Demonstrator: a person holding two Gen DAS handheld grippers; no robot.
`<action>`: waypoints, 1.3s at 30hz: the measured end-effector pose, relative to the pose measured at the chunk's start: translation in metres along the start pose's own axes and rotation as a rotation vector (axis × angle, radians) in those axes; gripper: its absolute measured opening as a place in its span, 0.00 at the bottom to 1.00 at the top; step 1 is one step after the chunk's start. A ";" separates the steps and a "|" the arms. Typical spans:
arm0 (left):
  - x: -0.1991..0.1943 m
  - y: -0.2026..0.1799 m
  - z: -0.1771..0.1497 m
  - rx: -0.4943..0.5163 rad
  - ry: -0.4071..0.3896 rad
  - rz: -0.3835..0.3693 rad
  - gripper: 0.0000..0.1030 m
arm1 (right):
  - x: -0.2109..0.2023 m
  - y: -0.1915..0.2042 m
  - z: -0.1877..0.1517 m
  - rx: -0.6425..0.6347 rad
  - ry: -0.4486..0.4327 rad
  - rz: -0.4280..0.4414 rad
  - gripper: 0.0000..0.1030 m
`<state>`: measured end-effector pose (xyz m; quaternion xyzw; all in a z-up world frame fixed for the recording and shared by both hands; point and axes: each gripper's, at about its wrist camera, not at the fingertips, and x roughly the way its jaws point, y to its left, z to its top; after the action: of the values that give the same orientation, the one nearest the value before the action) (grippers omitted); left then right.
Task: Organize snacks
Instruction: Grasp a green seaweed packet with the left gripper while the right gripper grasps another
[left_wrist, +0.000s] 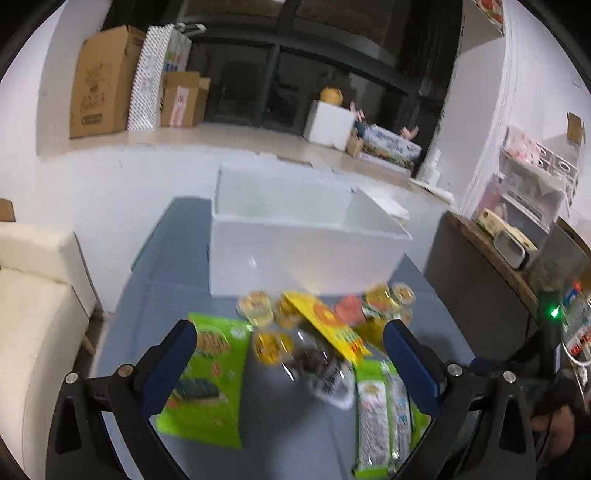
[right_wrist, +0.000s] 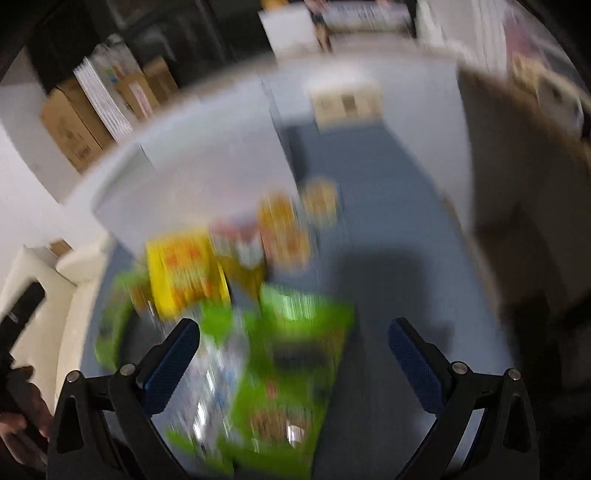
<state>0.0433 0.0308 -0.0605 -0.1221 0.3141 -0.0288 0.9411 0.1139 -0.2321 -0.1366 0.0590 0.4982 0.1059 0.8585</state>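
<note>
A pile of snacks lies on a blue-grey table (left_wrist: 166, 280) in front of a white open bin (left_wrist: 303, 254). In the left wrist view I see a green bag (left_wrist: 218, 373), a yellow packet (left_wrist: 328, 321), a clear dark-filled packet (left_wrist: 317, 365), a green-edged long pack (left_wrist: 380, 417) and several round jelly cups (left_wrist: 258, 306). My left gripper (left_wrist: 290, 334) hovers open above the pile, holding nothing. The right wrist view is badly blurred: my right gripper (right_wrist: 295, 332) is open over a green bag (right_wrist: 291, 369), with a yellow packet (right_wrist: 184, 269) beyond.
A cream sofa (left_wrist: 33, 314) stands to the left of the table. A dark cabinet (left_wrist: 476, 280) with a wooden top carries small items at right. Cardboard boxes (left_wrist: 107, 81) sit on a ledge behind. A person's hand (right_wrist: 22, 413) shows at the lower left.
</note>
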 end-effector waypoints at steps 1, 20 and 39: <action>-0.002 -0.003 -0.004 0.010 -0.002 0.004 1.00 | 0.002 0.000 -0.004 -0.008 0.007 -0.004 1.00; 0.021 0.022 -0.028 -0.009 0.081 0.061 1.00 | 0.041 0.017 0.000 -0.068 0.114 -0.046 0.76; 0.103 0.070 -0.033 0.113 0.317 0.130 1.00 | -0.024 -0.007 0.008 -0.006 -0.098 0.024 0.73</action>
<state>0.1044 0.0778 -0.1636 -0.0424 0.4635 -0.0045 0.8851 0.1107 -0.2444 -0.1139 0.0673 0.4545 0.1146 0.8808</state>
